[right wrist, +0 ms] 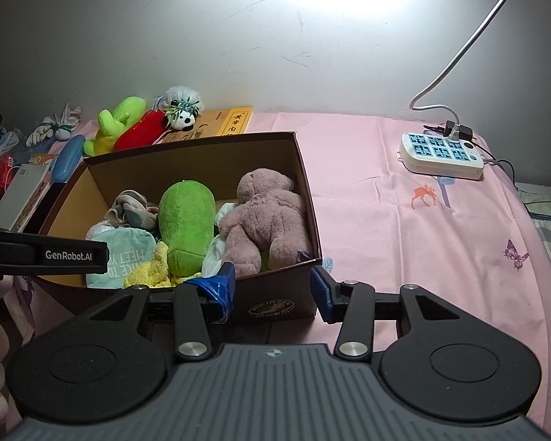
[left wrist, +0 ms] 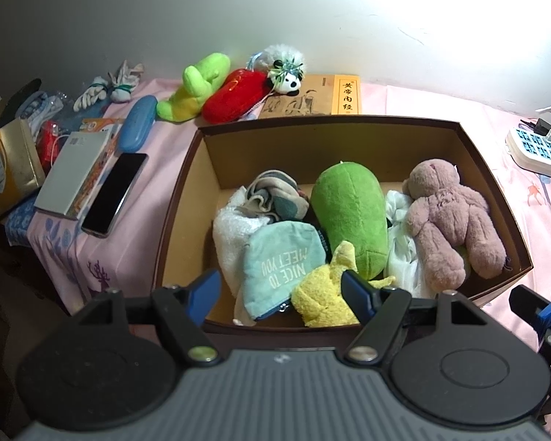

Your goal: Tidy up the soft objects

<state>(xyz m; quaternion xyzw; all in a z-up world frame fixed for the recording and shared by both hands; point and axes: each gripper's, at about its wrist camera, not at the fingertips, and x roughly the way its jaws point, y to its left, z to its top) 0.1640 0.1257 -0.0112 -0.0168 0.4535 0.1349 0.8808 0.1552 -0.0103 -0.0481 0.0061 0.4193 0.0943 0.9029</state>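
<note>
Both fingers spread empty over the box (left wrist: 496, 183), ready for the red plush (left wrist: 235, 97) outside

Scuffed grey wall (right wrist: 165, 36) with bright glare, pink printed tablecloth (right wrist: 404, 220), white cable (right wrist: 470, 36)
</note>
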